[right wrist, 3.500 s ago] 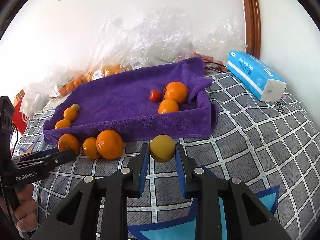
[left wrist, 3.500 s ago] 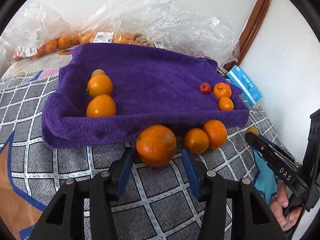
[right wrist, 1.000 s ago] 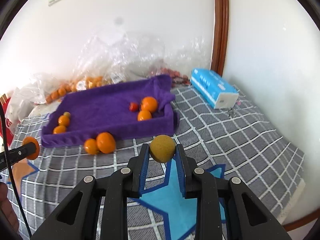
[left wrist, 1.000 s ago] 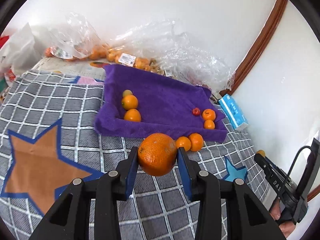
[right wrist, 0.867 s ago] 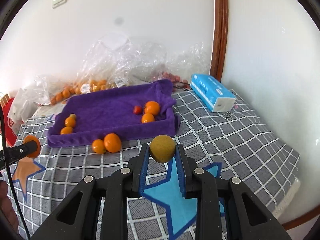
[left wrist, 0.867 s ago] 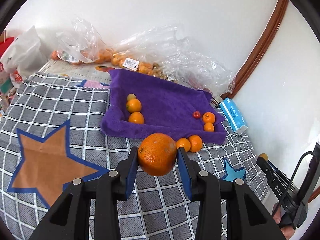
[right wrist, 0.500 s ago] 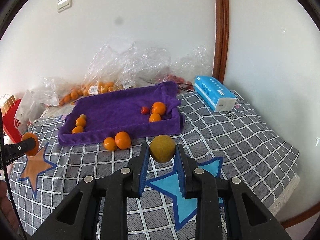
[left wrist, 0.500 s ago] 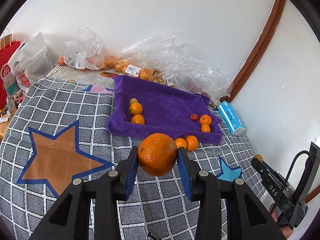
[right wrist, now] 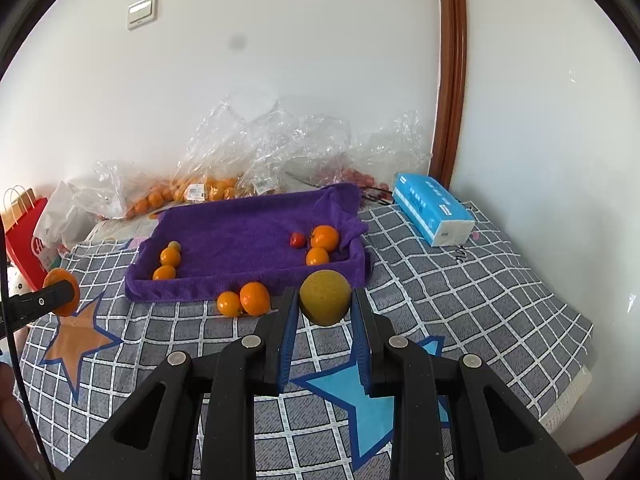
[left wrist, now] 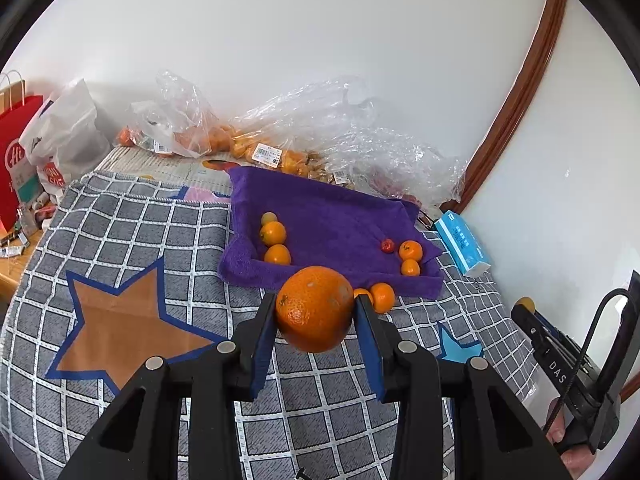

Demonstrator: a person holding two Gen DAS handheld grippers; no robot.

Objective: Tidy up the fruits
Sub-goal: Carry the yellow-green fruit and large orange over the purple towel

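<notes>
A large orange point(left wrist: 315, 308) sits at lower centre of the left wrist view, clamped between the blue pads of the left tongs point(left wrist: 316, 312) and held clear above the checked cloth point(left wrist: 168, 240). In the right wrist view a yellow-green fruit point(right wrist: 325, 297) sits at lower centre, clamped likewise in the right tongs point(right wrist: 325, 304), also off the surface.

Beyond both, mid-frame, lies a purple towel point(right wrist: 248, 232) shaped into a tray with raised edges. Its left end holds two small oranges point(right wrist: 170, 257) in a row with a small greenish fruit behind them; its right end holds two more small oranges point(right wrist: 324, 237) and a small red fruit point(right wrist: 296, 239). Two loose oranges point(right wrist: 255, 298) lie side by side, touching, on the checked cloth just in front of the towel's near edge.

Behind the towel, against the white wall, clear plastic bags point(right wrist: 272, 148) hold further fruit. A blue tissue pack point(right wrist: 433, 214) lies at right of the towel, near the wooden door frame point(right wrist: 452, 60). A red paper bag point(right wrist: 24, 236) stands at far left.
</notes>
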